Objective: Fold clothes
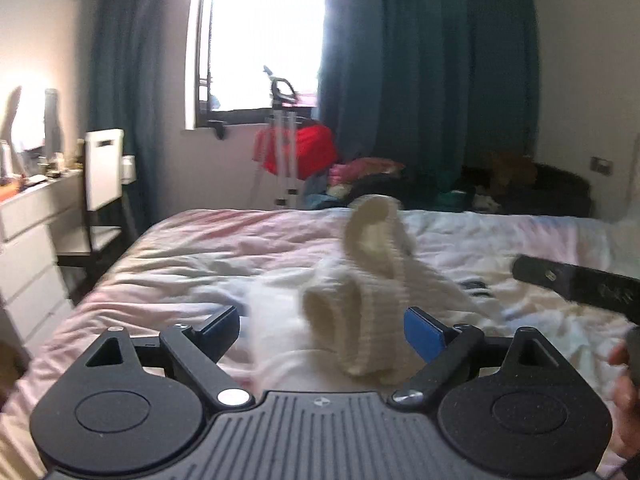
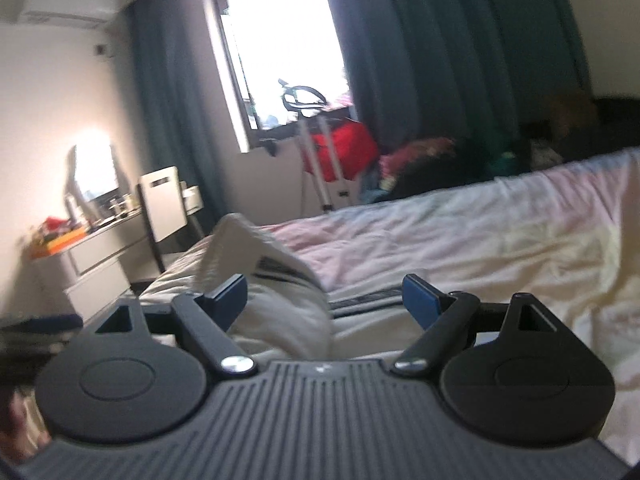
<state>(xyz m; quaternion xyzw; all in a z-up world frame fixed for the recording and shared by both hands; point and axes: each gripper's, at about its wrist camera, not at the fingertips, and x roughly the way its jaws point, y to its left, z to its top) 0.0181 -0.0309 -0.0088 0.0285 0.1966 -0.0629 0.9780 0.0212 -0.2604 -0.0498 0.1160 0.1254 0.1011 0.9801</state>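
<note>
Both the left gripper (image 1: 322, 330) and right gripper (image 2: 325, 300) are hanging spread, empty; the cream ribbed knit garment (image 1: 372, 300) is lying bunched on the pale rumpled bed (image 1: 168, 256), folding barely begun.

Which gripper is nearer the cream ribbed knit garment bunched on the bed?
Left. The cream ribbed knit garment rises between the open fingers of the left gripper, untouched by the pads. The right gripper sits off to its side, with the garment's raised fold beyond its left finger.

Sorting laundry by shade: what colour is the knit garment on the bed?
Cream knit garment, clearest in the left wrist view.
</note>
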